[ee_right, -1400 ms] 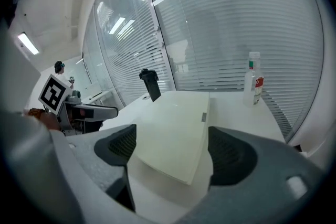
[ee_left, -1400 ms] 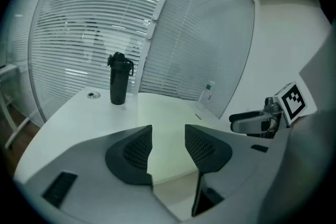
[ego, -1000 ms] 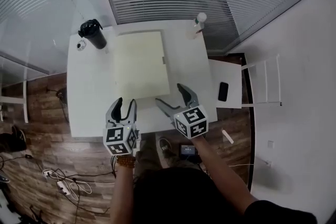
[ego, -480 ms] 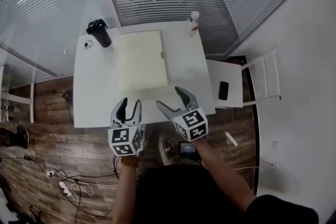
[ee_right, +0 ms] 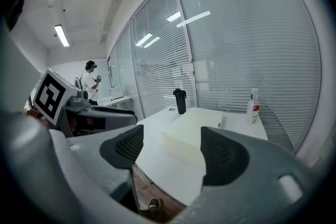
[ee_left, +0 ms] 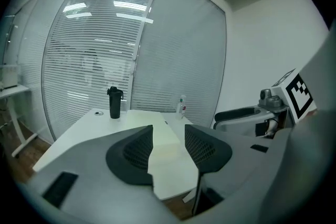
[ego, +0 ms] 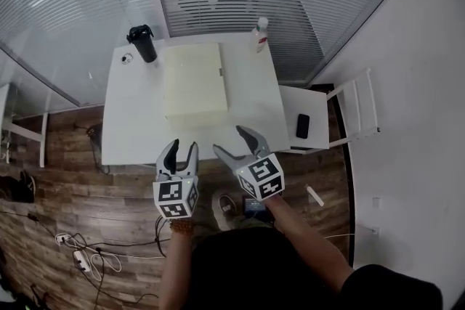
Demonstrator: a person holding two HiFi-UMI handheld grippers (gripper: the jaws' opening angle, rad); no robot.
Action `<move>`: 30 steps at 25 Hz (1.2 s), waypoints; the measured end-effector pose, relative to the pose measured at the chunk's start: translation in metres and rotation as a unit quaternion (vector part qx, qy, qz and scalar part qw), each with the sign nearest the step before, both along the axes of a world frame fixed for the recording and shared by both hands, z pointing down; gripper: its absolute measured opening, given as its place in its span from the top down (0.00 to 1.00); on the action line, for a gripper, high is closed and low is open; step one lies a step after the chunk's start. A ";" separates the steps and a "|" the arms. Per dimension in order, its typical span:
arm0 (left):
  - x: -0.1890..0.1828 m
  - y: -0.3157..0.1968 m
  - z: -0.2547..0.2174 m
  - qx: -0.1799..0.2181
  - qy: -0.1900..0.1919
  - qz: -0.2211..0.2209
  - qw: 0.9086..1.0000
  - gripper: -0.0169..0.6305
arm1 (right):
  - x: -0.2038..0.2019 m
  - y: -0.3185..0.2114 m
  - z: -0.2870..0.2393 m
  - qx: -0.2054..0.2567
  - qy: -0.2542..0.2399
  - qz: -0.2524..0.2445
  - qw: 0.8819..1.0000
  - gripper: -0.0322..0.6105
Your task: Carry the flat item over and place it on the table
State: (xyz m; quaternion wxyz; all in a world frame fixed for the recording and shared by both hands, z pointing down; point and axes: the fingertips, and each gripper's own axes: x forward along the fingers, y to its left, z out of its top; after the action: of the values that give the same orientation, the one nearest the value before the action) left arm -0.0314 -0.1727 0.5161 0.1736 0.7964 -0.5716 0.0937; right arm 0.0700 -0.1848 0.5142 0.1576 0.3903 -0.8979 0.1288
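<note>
View from above, with both gripper views. The flat item (ego: 194, 80), a pale cream slab, lies flat on the white table (ego: 131, 120), towards the far half of the top and roughly centred across it. A black bottle (ego: 143, 43) stands near its far left corner and a white bottle (ego: 260, 33) near its far right corner, both apart from it. To the right of the table is a chair (ego: 356, 112) with a phone (ego: 301, 125) on its seat.

My left gripper (ego: 178, 151) hangs just off the near edge of the table, over the wooden floor (ego: 109, 192). Its jaws stand apart with nothing between them; through the gap I see only the table top and the slab beyond. My right gripper (ego: 232, 141) is beside it, also off the near edge. Its jaws have just been closing a little, yet they are still spread and hold nothing; the slab shows well beyond them, not between the pads.

Stage of the task, as I judge it: the carrying and the setting down look done, since the item rests fully on the table, level, and free of both grippers. Neither gripper touches it. Nothing further seems left except, perhaps, to bring my hands to rest.
</note>
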 end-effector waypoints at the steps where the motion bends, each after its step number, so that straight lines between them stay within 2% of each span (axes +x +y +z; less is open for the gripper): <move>1: 0.000 0.003 -0.003 0.004 0.002 0.002 1.000 0.67 | -0.001 0.005 -0.003 0.004 0.004 -0.001 1.000 0.43; 4: -0.006 0.005 -0.015 0.022 0.003 0.018 1.000 0.67 | -0.011 0.012 -0.014 0.013 0.012 0.002 1.000 0.43; 7: -0.021 0.003 -0.033 0.044 0.007 0.035 0.998 0.68 | -0.027 0.017 -0.026 0.022 0.012 0.010 1.000 0.49; 9: -0.035 0.004 -0.044 0.057 0.019 0.038 0.997 0.72 | -0.040 0.019 -0.034 0.024 0.009 0.021 0.999 0.49; 13: -0.054 0.007 -0.058 0.078 0.030 0.046 0.995 0.74 | -0.061 0.017 -0.059 0.061 0.014 0.040 0.997 0.50; 22: -0.072 0.014 -0.078 0.136 0.002 0.066 0.988 0.77 | -0.091 0.029 -0.099 0.137 0.021 0.033 0.990 0.57; 30: -0.078 0.016 -0.089 0.158 -0.022 0.085 0.984 0.80 | -0.095 0.025 -0.105 0.155 0.017 0.035 0.987 0.59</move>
State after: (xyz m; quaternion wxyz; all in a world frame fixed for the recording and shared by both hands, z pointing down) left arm -0.1090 -0.1570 0.4271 0.0245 0.8574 -0.5130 0.0339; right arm -0.0254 -0.1596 0.4090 0.1059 0.4434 -0.8900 -0.0129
